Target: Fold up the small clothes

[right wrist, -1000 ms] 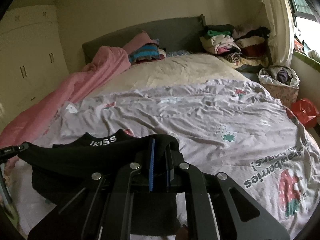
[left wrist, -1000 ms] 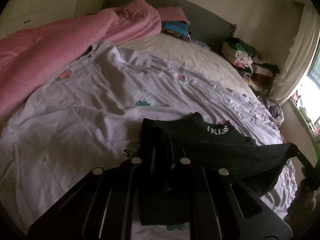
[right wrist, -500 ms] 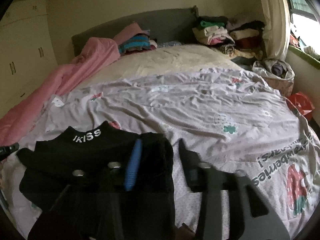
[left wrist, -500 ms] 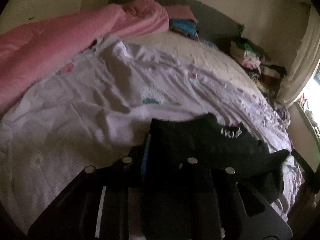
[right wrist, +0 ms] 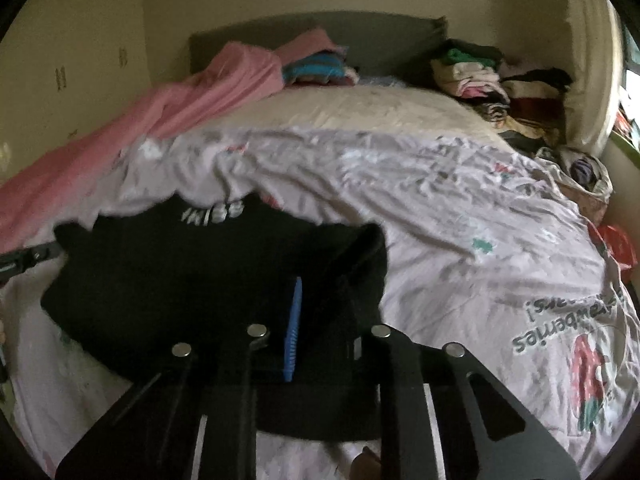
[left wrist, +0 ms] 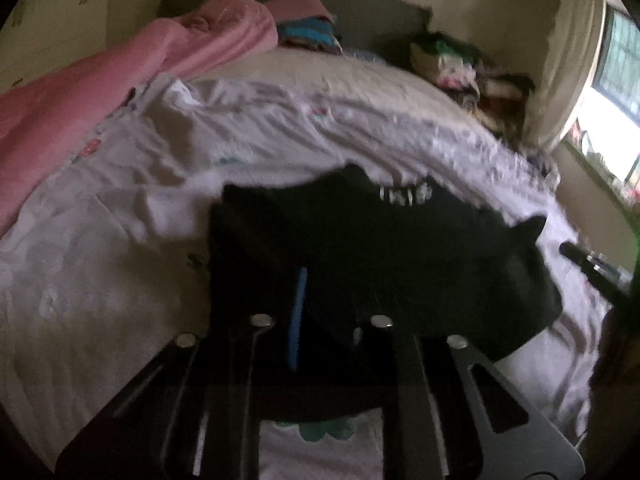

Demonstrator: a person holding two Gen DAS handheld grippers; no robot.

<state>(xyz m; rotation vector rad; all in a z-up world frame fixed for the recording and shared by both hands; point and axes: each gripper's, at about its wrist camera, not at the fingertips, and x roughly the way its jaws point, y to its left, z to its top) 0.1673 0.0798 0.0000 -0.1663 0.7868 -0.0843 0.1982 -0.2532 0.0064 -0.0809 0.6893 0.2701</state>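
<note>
- Black garment [left wrist: 380, 248] with white lettering on its band, spread flat on the pale printed sheet [left wrist: 120, 216] near the foot of the bed.
- Left gripper [left wrist: 332, 312] over the garment's near edge; fingers spread, nothing pinched between them; blue pad [left wrist: 298, 316] visible on one finger.
- Right gripper [right wrist: 324, 320] over the garment's right portion; fingers likewise apart, blue pad [right wrist: 292, 328] exposed, cloth lying loose beneath.
- Pink blanket [right wrist: 168, 112] bunched along the left side of the bed.
- Clothes pile [right wrist: 480, 76] stacked by the headboard [right wrist: 380, 40], well apart from the garment.
</note>
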